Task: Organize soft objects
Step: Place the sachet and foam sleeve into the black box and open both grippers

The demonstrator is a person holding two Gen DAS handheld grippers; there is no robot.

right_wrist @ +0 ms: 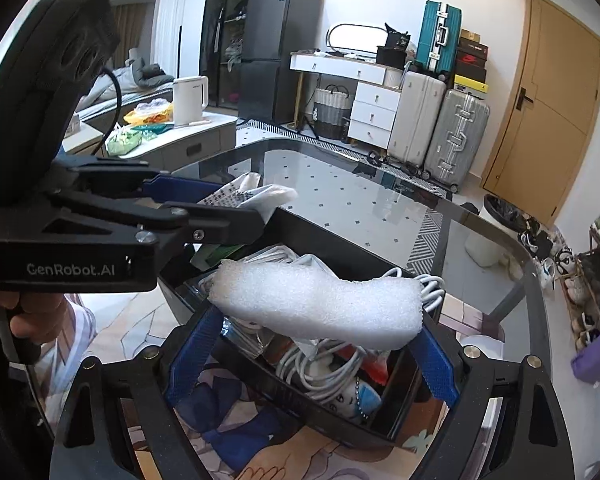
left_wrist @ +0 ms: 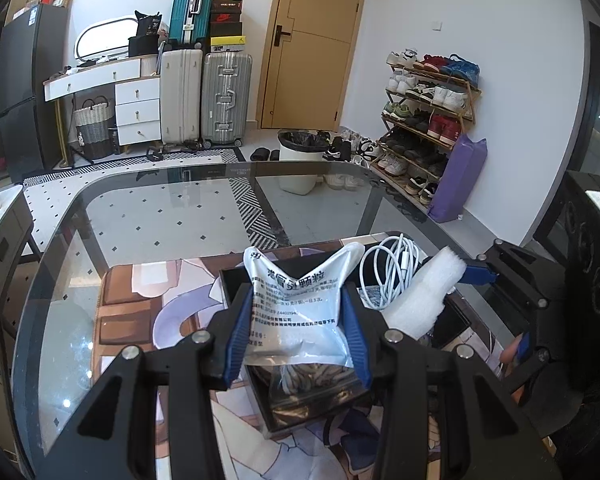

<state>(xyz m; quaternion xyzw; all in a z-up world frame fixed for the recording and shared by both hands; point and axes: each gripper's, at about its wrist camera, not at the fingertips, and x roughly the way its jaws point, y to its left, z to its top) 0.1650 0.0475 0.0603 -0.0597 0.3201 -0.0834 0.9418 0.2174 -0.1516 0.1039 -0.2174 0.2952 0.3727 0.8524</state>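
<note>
Foam block (right_wrist: 320, 304), white, porous, bent

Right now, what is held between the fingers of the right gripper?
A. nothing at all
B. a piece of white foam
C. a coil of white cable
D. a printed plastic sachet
B: in the right wrist view the piece of white foam spans the gap between the blue pads of the right gripper, above the black box, while the printed sachet sits in the left gripper.
</note>
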